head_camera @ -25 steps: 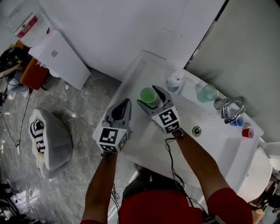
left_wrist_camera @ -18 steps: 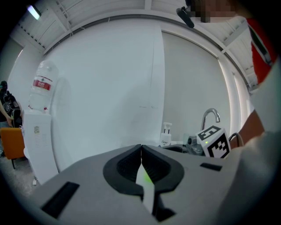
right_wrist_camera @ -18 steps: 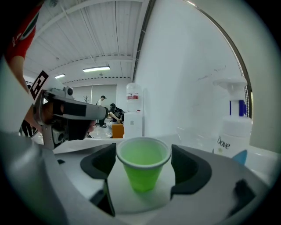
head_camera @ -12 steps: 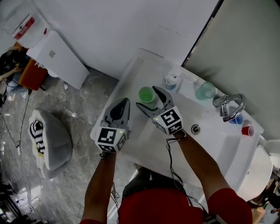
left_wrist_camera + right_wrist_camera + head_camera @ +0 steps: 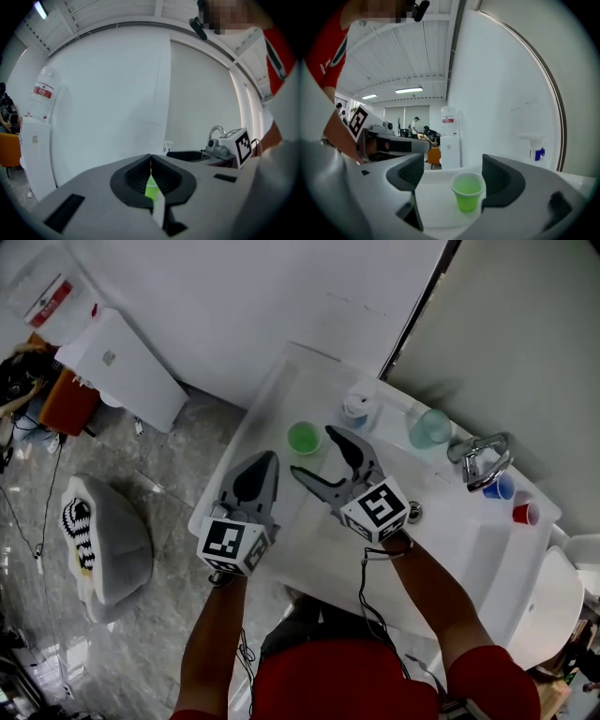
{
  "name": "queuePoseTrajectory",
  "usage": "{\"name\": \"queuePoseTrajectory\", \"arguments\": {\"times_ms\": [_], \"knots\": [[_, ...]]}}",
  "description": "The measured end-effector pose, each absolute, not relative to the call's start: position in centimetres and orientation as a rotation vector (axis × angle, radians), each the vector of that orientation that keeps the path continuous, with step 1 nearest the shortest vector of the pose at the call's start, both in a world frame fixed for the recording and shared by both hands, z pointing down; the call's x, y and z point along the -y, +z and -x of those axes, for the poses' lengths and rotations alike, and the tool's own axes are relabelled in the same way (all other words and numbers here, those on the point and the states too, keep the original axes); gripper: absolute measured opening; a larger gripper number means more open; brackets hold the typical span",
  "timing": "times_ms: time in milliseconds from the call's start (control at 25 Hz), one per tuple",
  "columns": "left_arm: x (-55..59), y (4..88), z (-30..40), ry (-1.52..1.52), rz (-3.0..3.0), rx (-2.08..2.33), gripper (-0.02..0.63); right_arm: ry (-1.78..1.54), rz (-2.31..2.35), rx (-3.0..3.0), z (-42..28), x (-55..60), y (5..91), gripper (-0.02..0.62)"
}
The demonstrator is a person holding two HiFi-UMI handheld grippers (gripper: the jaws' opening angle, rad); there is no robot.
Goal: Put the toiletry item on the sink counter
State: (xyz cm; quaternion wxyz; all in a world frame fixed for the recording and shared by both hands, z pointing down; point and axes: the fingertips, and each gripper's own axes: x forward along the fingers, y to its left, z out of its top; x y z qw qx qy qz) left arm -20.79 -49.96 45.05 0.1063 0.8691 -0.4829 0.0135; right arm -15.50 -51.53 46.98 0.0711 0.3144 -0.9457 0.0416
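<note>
A small green cup (image 5: 303,438) stands upright on the left end of the white sink counter (image 5: 305,390). My right gripper (image 5: 310,451) is open just behind it, its jaws spread wide and clear of the cup. In the right gripper view the green cup (image 5: 468,191) sits on the counter just ahead of my right gripper (image 5: 456,174), with gaps on both sides. My left gripper (image 5: 269,457) is shut and holds nothing, hovering over the counter's front left edge. In the left gripper view a sliver of the green cup (image 5: 151,187) shows past my shut left gripper (image 5: 150,157).
Along the wall stand a white pump bottle (image 5: 356,409), a translucent teal cup (image 5: 429,429), the chrome faucet (image 5: 480,460), a blue cup (image 5: 498,488) and a red cup (image 5: 523,514). The basin drain (image 5: 413,513) lies right of my right gripper. A water dispenser (image 5: 122,362) stands on the floor, left.
The right gripper's jaws have widened off the green cup and drawn back toward the person. The cup stays standing on the counter. The left gripper has dropped back slightly, still shut.
</note>
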Motion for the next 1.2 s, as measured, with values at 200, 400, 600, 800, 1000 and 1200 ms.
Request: {"name": "queuePoseTrajectory", "arguments": {"times_ms": [200, 400, 600, 800, 1000, 1200], "knots": [[47.4, 41.6, 20.0, -0.013, -2.621, 1.368, 0.017, 0.113, -0.802, 2.974, 15.8, 48.1, 42.7, 0.356], [44.6, 38.3, 19.7, -0.049, -2.677, 1.308, 0.017, 0.057, -0.721, 3.04, 16.1, 44.6, 38.8, 0.21], [41.5, 36.0, 19.7, -0.069, -2.703, 1.283, 0.017, 0.044, -0.652, 3.088, 16.0, 41.4, 36.0, 0.084], [38.2, 34.4, 19.3, -0.093, -2.722, 1.25, 0.017, 0.065, -0.55, 3.124, 16.1, 38.3, 34.2, 0.043], [35.1, 32.6, 18.9, -0.122, -2.752, 1.222, 0.017, 0.04, -0.459, 3.124, 16.8, 35.0, 33.4, 0.031], [32.7, 32.0, 19.3, -0.124, -2.754, 1.221, 0.017, 0.032, -0.422, 3.135, 17.3, 32.4, 32.8, 0.029]]}}
